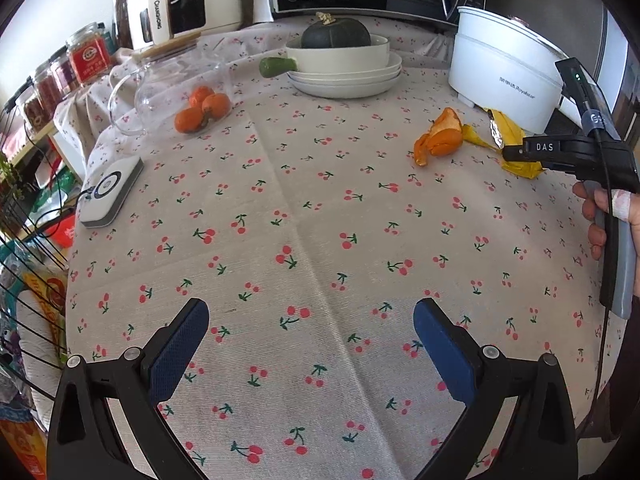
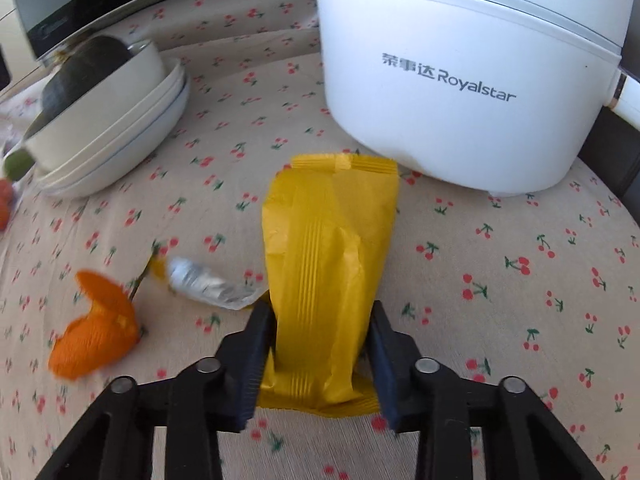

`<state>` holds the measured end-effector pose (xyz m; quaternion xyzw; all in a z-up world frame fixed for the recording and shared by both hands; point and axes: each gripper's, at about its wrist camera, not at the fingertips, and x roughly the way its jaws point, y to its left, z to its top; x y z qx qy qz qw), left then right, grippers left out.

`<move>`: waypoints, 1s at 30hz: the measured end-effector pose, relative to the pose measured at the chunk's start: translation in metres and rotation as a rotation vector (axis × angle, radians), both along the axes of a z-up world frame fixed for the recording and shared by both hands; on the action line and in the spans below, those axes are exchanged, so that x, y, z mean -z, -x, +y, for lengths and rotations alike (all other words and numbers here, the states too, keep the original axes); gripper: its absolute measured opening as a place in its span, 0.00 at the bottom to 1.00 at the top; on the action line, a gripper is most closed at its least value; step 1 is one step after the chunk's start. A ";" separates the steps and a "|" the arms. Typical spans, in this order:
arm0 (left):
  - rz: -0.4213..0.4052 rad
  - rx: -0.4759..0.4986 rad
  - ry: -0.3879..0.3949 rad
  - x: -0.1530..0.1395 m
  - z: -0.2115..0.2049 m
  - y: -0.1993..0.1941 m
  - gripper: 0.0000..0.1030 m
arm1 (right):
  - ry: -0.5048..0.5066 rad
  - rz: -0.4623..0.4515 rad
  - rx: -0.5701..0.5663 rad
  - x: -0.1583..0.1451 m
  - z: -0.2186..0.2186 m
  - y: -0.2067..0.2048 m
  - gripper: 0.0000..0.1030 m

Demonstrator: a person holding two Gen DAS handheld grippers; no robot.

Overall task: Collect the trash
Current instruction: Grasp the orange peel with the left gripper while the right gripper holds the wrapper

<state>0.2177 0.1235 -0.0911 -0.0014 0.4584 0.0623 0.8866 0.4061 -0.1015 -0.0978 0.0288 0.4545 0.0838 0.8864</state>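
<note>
The right tool (image 2: 320, 354) pinches the yellow wrapper (image 2: 330, 280) by its near end, just in front of the white cooker (image 2: 460, 80); it looks light, crinkly and slippery, so a flat grip suits; the left tool (image 1: 312, 344) hangs spread above the surface (image 1: 320, 220); orange peel (image 2: 96, 328) lies left.

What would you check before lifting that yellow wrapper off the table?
1. Right hand-held gripper closed on the crinkled yellow plastic wrapper: ok.
2. Wrapper clear of the white Royalstar cooker: cannot tell.
3. Curled orange peel apart from the wrapper: ok.
4. Torn silver foil piece free of the wrapper: cannot tell.
5. Left hand-held gripper open, empty: ok.
6. Trash container visible: not ok.
</note>
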 end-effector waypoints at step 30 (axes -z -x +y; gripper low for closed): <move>-0.045 0.240 0.061 0.010 -0.087 -0.169 0.89 | -0.015 -0.006 -0.223 0.004 -0.070 0.069 0.32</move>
